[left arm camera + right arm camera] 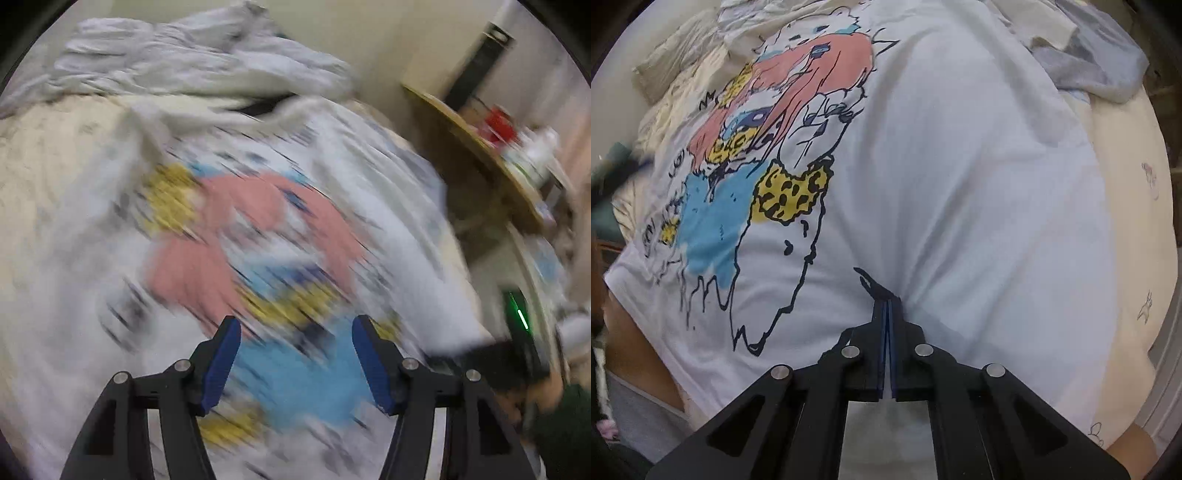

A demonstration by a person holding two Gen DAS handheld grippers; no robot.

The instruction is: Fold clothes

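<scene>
A white T-shirt [960,177] with a pink, blue and yellow cartoon print lies spread on a bed. In the right wrist view my right gripper [888,301] is shut on a pinch of its fabric beside the print, and creases run out from the tips. The left wrist view is heavily blurred and looks down on the same T-shirt [369,177]. There my left gripper [295,325] stands open over the blue part of the print, with nothing between its blue pads [221,365].
A heap of grey and white clothes [184,59] lies at the far side of the bed. A cream bedsheet [1126,229] shows beside the shirt, with a grey-blue garment [1100,62] on it. A round wooden table [491,162] with clutter stands to the right.
</scene>
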